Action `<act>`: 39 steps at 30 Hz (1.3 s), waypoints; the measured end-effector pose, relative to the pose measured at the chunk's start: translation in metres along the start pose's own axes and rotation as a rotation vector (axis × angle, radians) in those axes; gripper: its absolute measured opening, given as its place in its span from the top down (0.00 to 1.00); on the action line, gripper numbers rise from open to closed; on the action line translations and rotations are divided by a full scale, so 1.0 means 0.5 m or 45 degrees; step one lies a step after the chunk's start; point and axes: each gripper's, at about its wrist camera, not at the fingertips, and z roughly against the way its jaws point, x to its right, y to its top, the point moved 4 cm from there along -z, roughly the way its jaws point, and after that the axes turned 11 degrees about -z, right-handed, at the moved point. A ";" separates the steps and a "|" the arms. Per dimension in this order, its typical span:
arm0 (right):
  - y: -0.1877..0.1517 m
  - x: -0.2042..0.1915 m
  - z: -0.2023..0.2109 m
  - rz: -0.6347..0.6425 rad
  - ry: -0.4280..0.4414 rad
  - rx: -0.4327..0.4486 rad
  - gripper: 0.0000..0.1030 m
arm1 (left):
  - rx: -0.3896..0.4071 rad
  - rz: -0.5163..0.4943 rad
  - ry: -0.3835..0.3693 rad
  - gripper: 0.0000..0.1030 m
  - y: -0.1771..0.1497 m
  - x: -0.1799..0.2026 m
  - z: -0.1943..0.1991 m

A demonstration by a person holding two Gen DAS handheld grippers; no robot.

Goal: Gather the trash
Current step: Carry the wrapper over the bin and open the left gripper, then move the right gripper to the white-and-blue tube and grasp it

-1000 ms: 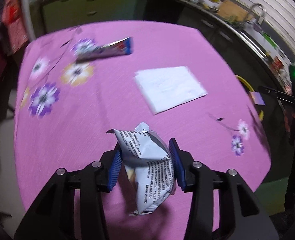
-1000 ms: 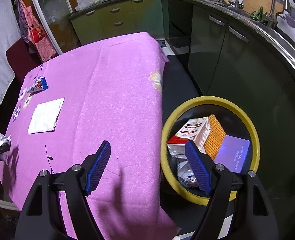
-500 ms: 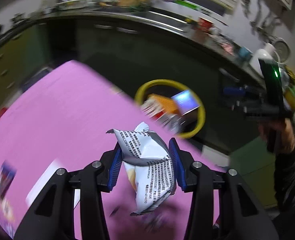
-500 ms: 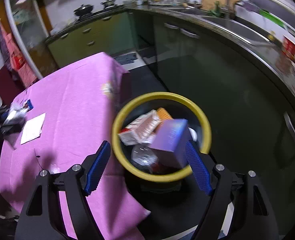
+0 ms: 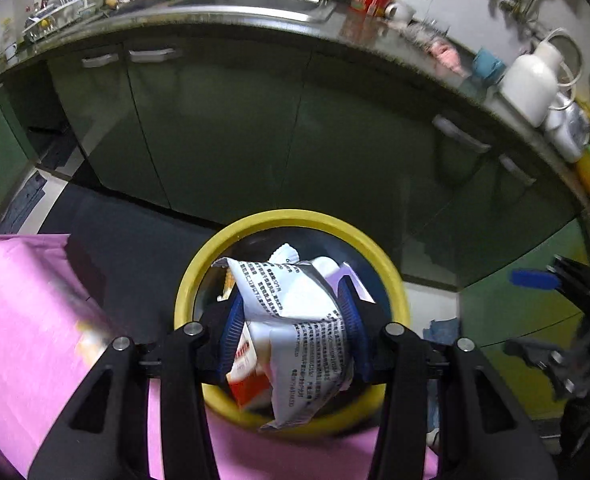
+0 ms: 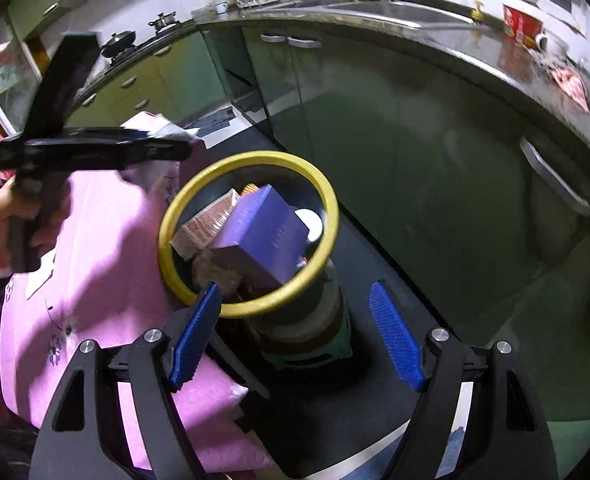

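Note:
My left gripper (image 5: 291, 328) is shut on a crumpled silver-white snack wrapper (image 5: 299, 328) with black print. It holds the wrapper over the mouth of the yellow-rimmed trash bin (image 5: 383, 264). In the right wrist view the same bin (image 6: 327, 196) stands on the floor beside the table and holds a purple box (image 6: 263, 232), a reddish carton (image 6: 207, 224) and other trash. My right gripper (image 6: 295, 336) hangs open and empty just in front of the bin. The left gripper (image 6: 95, 148), held by a hand (image 6: 3, 220), shows at the left of that view above the table edge.
A table with a pink flowered cloth (image 6: 95, 280) lies left of the bin. Dark green kitchen cabinets (image 5: 223, 128) and a counter with a sink (image 6: 399, 12) curve behind it. A white jug (image 5: 531, 80) stands on the counter at the right.
The left gripper has swung with the wrapper from over the pink table to above the bin. The right gripper has turned towards the bin, which now sits centred in its view.

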 end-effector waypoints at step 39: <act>-0.056 -0.746 -0.100 1.061 0.636 -0.129 0.21 | 0.555 0.473 0.412 0.06 -0.806 -0.169 0.639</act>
